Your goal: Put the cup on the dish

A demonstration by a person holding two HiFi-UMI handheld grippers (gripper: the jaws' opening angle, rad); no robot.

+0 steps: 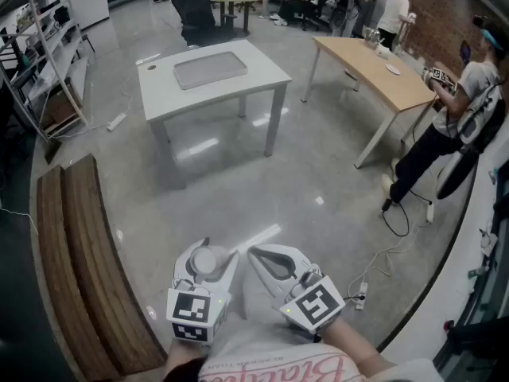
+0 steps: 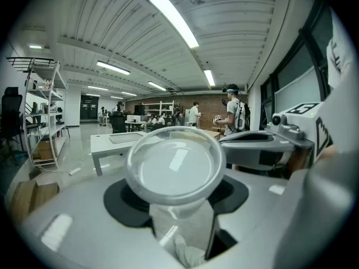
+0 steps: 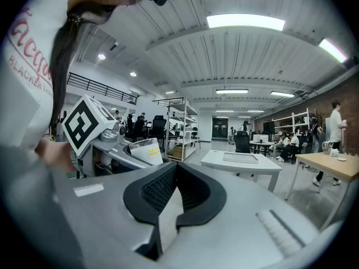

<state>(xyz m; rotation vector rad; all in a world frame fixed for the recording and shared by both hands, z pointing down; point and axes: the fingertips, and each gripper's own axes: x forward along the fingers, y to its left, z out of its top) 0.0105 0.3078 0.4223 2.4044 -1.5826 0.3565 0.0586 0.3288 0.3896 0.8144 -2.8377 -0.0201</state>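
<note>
A clear plastic cup (image 1: pixel 208 262) sits between the jaws of my left gripper (image 1: pixel 207 251), which is shut on it, low and close to my body. In the left gripper view the cup (image 2: pixel 173 164) fills the middle, its round rim facing the camera, with the dark pads (image 2: pixel 120 198) on either side. My right gripper (image 1: pixel 257 254) is beside it, shut and empty; its black pads (image 3: pixel 154 189) meet at the tips. A flat grey dish (image 1: pixel 210 69) lies on a white table (image 1: pixel 262 74) well ahead across the floor, also seen as the dish (image 3: pixel 241 157) in the right gripper view.
A wooden bench (image 1: pixel 79 245) runs along the left. A long wooden table (image 1: pixel 382 70) and a standing person (image 1: pixel 453 126) are at the right. Shelving (image 1: pixel 40 54) lines the far left; cables (image 1: pixel 374 269) lie on the floor at the right.
</note>
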